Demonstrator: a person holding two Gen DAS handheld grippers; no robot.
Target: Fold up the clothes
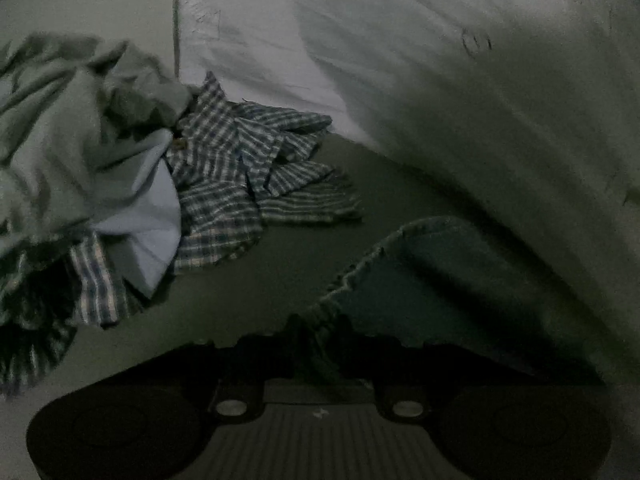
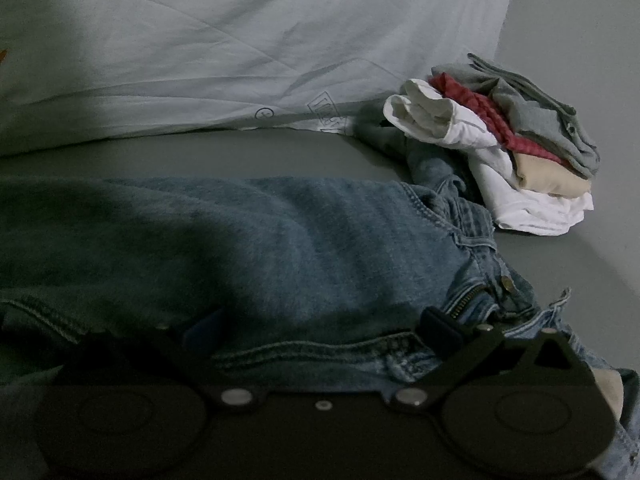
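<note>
left wrist view: the left gripper (image 1: 318,344) is clenched on the frayed hem of a pair of jeans (image 1: 420,280), the leg running off to the right over a grey-green bed sheet (image 1: 248,280), beside a white quilt (image 1: 440,80). the right wrist view shows the right gripper (image 2: 304,344) spread wide across the jeans (image 2: 280,240) near the waistband, its fingers (image 2: 438,334) beside the zip; whether they press the denim cannot be told. the step in hand looks like the lengthwise fold, hem to be carried toward the waist; the next move would call for lifting the hem clear and laying it square on the waistband while the right end is pinned. only the left view shows the unfolded heap (image 1: 80,140) and checked shirt (image 1: 240,160); only the right shows the folded stack (image 2: 512,140) just past the waistband.
</note>
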